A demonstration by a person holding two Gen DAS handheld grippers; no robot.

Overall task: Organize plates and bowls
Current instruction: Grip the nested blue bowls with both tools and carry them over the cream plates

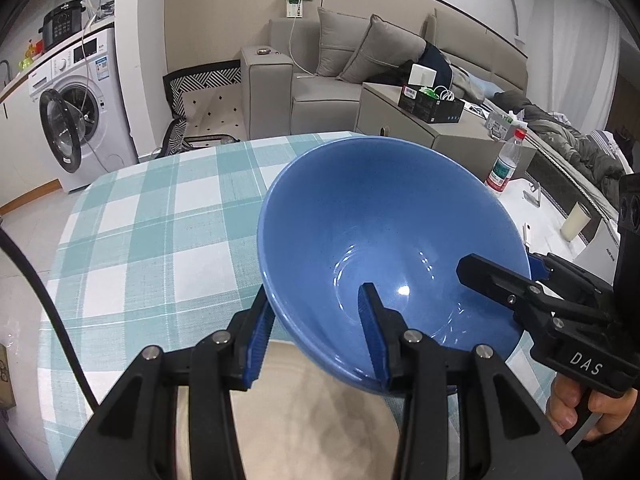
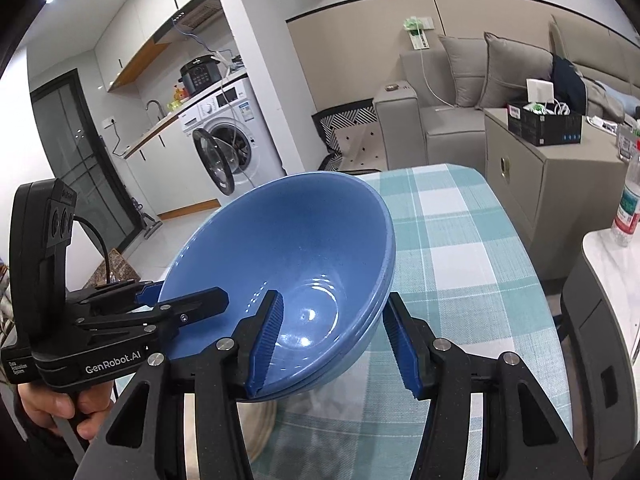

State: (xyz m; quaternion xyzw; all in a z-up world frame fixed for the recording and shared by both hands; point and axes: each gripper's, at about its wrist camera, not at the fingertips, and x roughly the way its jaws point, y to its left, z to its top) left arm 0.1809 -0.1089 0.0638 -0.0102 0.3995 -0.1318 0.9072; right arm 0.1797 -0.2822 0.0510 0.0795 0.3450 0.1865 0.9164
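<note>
Notably, blue bowl point(image 1: 384, 240) tilted, mouth camera-ward

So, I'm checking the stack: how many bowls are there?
2. Both are blue and nested, tilted above the table: the inner bowl, and an outer bowl whose wall shows just under it. More could hide beneath.
</note>
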